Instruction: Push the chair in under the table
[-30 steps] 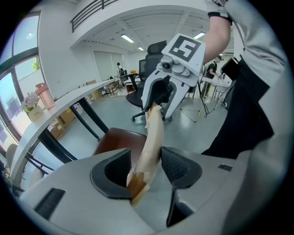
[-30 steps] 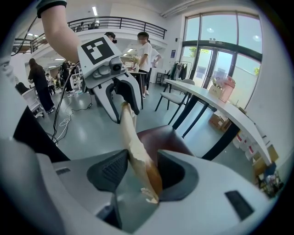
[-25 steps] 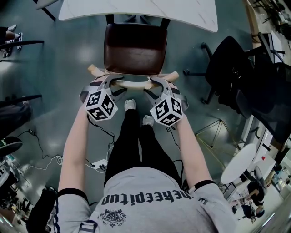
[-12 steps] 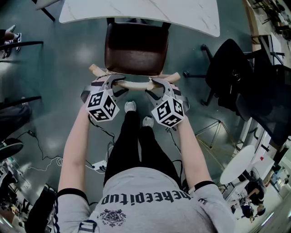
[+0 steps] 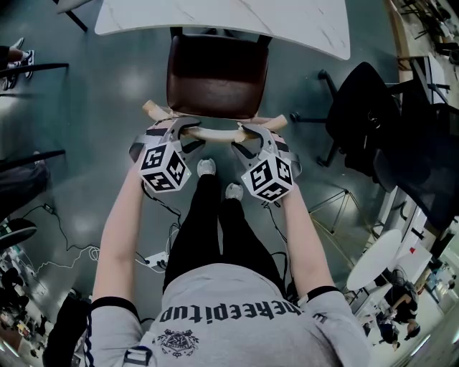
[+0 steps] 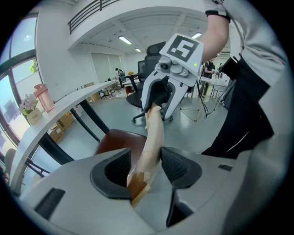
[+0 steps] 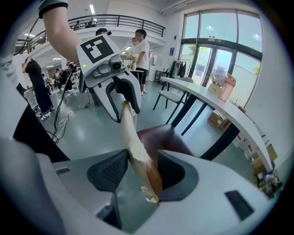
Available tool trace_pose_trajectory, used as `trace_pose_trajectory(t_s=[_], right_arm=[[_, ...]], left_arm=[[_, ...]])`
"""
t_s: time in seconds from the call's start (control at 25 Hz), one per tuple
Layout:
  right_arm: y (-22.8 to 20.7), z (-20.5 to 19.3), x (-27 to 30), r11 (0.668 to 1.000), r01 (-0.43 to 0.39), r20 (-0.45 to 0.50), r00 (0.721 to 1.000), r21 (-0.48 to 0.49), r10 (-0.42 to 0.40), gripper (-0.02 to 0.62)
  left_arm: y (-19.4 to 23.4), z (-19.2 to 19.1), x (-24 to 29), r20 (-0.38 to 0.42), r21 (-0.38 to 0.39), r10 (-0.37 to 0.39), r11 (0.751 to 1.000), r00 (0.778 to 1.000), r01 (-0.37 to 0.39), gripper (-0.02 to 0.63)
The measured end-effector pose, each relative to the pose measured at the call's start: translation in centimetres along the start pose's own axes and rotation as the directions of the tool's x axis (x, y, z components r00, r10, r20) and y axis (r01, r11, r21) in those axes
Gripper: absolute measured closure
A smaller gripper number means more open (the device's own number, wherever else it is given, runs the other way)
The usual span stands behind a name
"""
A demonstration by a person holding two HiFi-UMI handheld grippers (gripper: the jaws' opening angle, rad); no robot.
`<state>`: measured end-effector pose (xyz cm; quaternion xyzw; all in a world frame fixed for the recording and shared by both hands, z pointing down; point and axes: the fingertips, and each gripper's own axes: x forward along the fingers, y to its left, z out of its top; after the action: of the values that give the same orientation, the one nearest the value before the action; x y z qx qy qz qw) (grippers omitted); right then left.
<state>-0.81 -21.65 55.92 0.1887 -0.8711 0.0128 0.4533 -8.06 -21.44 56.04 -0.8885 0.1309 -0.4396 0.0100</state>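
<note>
Table (image 5: pixel 215 18) hides the chair's (image 5: pixel 214 75) front; left tongs (image 5: pixel 187 130) and right tongs (image 5: pixel 244 135) clamp its backrest (image 5: pixel 215 134).

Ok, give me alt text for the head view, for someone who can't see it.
Seen from above, a person's left gripper and right gripper each close their jaws on the pale curved wooden back rail of a brown-seated chair. Its far edge meets the near edge of a white marble-look table.

A black office chair (image 5: pixel 362 107) is standing on the grey floor (image 5: pixel 93 107) at the right, a round white table (image 5: pixel 379 258) is sitting near its lower right corner, and black cables (image 5: pixel 66 236) are lying at the left.
</note>
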Motion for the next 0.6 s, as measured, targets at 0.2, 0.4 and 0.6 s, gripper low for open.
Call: trace_pose_trajectory(t_s=[0.2,0.4,0.6], right_arm=[[-0.3,0.1,0.1,1.000,0.014,-0.006,1.000,-0.001,-0.014,0.390],[-2.9,0.1,0.6,0.998,0.061,-0.024,0.998,-0.001,-0.061,0.388],[-4.8,0.1,0.8,0.997,0.072,-0.025,0.997,-0.007,-0.072,0.387]], left_arm=[[0.3,0.0,0.1,0.005,0.002,0.010,1.000,1.000,-0.010,0.393],[2.7,0.6,1.0,0.005,-0.006,0.031,0.999,0.999,-0.031,0.391],[4.2,1.3,1.7,0.008,-0.006,0.038,0.999,0.999,-0.038,0.391]])
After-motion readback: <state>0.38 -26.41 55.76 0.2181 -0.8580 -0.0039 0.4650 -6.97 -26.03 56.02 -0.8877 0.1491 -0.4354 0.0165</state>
